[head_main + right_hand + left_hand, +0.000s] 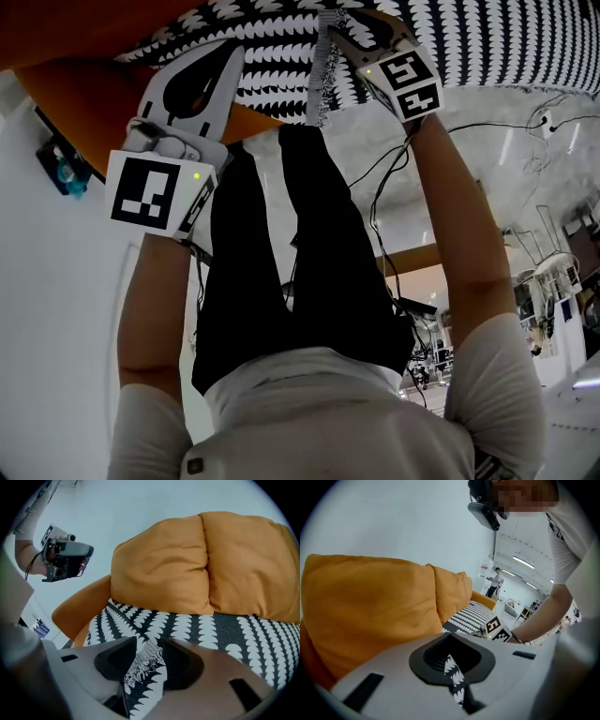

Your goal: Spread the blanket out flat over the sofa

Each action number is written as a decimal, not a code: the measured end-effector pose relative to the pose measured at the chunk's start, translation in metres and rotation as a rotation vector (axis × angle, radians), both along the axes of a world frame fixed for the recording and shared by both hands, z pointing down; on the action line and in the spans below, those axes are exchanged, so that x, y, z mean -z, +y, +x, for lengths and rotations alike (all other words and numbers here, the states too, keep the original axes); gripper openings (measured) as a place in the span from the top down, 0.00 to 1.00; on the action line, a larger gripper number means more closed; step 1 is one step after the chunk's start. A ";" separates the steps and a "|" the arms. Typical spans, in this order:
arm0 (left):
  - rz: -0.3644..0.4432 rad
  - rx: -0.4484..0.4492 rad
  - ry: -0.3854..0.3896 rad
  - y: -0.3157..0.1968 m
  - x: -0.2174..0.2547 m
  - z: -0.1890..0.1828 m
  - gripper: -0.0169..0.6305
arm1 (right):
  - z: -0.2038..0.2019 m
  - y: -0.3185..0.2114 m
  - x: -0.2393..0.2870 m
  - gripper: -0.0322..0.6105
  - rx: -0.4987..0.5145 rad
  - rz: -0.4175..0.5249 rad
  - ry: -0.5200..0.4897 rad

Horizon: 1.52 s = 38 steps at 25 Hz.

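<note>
Laying the black-and-white blanket [487,42] flat on the orange sofa [80,103] looks like the step you are on, and most of it already lies across the seat, up against the back cushions [206,559]. Your left gripper [452,665] is clamped on a narrow strip of the patterned edge. Your right gripper [145,665] has its jaws wide apart, with the fringed edge standing loose between them and, as far as I can judge, not pinched.

Before you let go on the left, draw that corner outward toward its end of the sofa so the near edge lies straight, level with the right corner. Release only once the cloth rests on the seat. Take the right gripper straight back along its own jaws, or a jaw may catch the fringe and drag a fold up. Then check that the near edge lies evenly and that nothing is bunched by the armrest [70,609].
</note>
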<state>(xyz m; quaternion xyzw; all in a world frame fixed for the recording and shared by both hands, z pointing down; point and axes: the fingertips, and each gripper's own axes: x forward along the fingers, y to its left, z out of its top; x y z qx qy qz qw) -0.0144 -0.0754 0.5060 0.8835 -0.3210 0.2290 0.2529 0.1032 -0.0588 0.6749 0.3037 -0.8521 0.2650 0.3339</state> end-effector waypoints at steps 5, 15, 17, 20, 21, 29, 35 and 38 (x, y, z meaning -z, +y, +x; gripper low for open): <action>-0.015 -0.024 -0.013 0.000 -0.025 0.000 0.96 | -0.005 -0.004 -0.030 0.65 0.032 -0.018 0.032; -0.054 -0.034 -0.055 0.010 -0.044 -0.011 0.96 | -0.004 0.001 -0.050 0.77 0.076 -0.049 0.082; -0.059 -0.026 -0.060 0.011 -0.041 -0.012 0.96 | -0.007 0.006 -0.047 0.84 0.110 -0.055 0.092; -0.059 -0.012 -0.060 0.009 -0.039 -0.018 0.96 | -0.012 0.009 -0.045 0.87 0.131 -0.058 0.097; -0.057 -0.007 -0.059 0.009 -0.038 -0.019 0.96 | -0.014 0.010 -0.044 0.87 0.129 -0.058 0.096; -0.047 0.045 -0.071 0.016 -0.019 -0.038 0.96 | -0.029 0.029 -0.014 0.88 0.120 -0.064 0.059; -0.028 0.121 -0.088 0.027 0.020 -0.064 0.96 | -0.050 0.056 0.038 0.88 0.140 -0.078 0.027; -0.025 0.160 -0.093 0.035 0.035 -0.077 0.96 | -0.064 0.068 0.064 0.88 0.155 -0.082 0.003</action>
